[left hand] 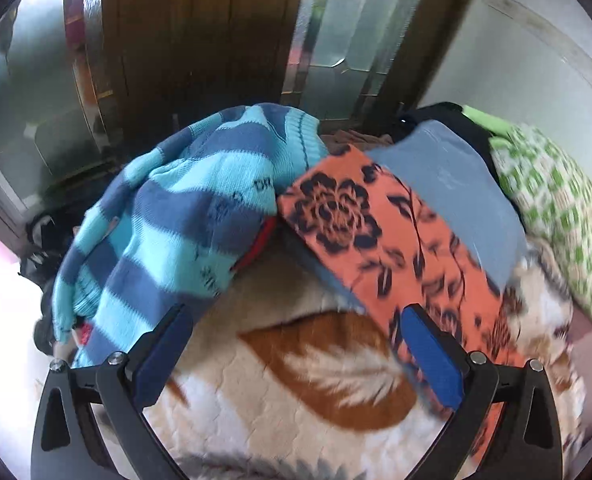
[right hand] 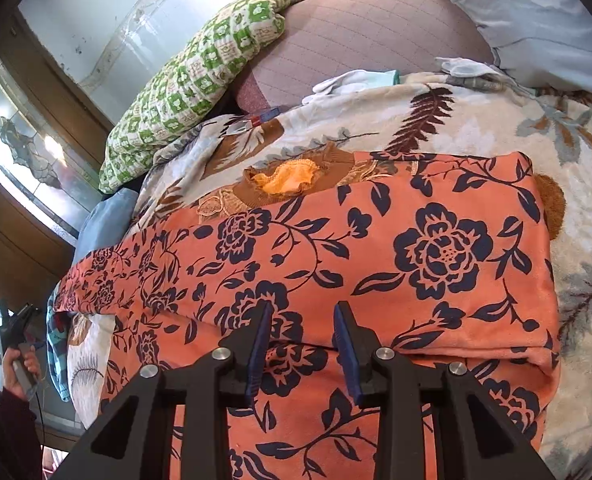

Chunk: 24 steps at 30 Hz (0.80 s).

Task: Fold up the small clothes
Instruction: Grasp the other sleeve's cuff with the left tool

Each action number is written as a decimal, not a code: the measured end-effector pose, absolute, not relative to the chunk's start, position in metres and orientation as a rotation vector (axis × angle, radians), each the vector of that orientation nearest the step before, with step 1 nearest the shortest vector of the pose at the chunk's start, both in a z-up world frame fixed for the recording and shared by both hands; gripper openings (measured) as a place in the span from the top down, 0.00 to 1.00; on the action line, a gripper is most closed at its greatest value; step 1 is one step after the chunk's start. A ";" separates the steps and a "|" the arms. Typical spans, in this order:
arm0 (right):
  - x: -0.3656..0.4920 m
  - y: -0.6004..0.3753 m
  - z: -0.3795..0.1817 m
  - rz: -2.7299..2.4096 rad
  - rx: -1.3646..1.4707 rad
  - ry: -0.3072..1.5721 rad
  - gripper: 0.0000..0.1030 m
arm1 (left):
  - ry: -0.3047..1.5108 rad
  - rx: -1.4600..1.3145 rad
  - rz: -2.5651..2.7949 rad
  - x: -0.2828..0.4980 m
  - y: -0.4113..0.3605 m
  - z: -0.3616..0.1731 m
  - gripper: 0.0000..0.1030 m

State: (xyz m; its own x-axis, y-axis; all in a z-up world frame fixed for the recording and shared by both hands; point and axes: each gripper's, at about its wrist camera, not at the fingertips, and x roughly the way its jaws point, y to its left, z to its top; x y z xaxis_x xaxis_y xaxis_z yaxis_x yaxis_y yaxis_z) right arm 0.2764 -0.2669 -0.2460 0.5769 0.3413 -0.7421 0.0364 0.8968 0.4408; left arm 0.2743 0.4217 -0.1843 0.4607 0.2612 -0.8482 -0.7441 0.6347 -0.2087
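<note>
An orange garment with dark floral print (right hand: 375,264) lies spread on the leaf-patterned blanket (right hand: 495,128), its near part folded over. My right gripper (right hand: 303,308) hovers just above its near middle, jaws partly open and empty. In the left wrist view the same orange garment (left hand: 375,232) runs from the centre to the right. My left gripper (left hand: 296,316) is wide open and empty over the blanket (left hand: 296,400), its right finger (left hand: 427,344) at the garment's edge. A blue striped knit sweater (left hand: 184,208) is heaped to the left.
A grey-blue garment (left hand: 455,184) lies beside the orange one. A green patterned pillow (right hand: 192,80) and a pink cushion (right hand: 375,32) sit at the far side. A brown and orange knit piece (right hand: 292,178) lies beyond the orange garment. A wooden door (left hand: 200,40) stands behind the bed.
</note>
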 end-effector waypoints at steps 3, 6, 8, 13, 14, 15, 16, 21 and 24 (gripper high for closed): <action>0.279 -0.268 -0.248 0.184 0.446 0.956 0.65 | 0.910 -0.714 0.646 0.289 0.431 -0.191 0.00; 0.280 -0.267 -0.248 0.181 0.428 0.955 0.65 | 0.911 -0.776 0.621 0.299 0.436 -0.198 0.00; 0.281 -0.267 -0.248 0.181 0.420 0.954 0.65 | 0.904 -0.807 0.594 0.303 0.435 -0.202 0.00; 0.284 -0.265 -0.251 0.176 0.406 0.962 0.65 | 0.858 -0.914 0.479 0.314 0.437 -0.216 0.34; 0.284 -0.265 -0.252 0.175 0.405 0.964 0.65 | 0.857 -0.920 0.467 0.317 0.437 -0.218 0.39; 0.285 -0.265 -0.253 0.173 0.402 0.966 0.65 | 0.851 -0.918 0.459 0.321 0.437 -0.220 0.44; 0.285 -0.264 -0.253 0.172 0.401 0.967 0.65 | 0.847 -0.912 0.455 0.325 0.436 -0.220 0.45; 0.286 -0.263 -0.256 0.165 0.390 0.974 0.65 | 0.835 -0.881 0.449 0.335 0.432 -0.221 0.67; 0.287 -0.262 -0.257 0.162 0.386 0.979 0.65 | 0.828 -0.877 0.468 0.334 0.434 -0.224 0.81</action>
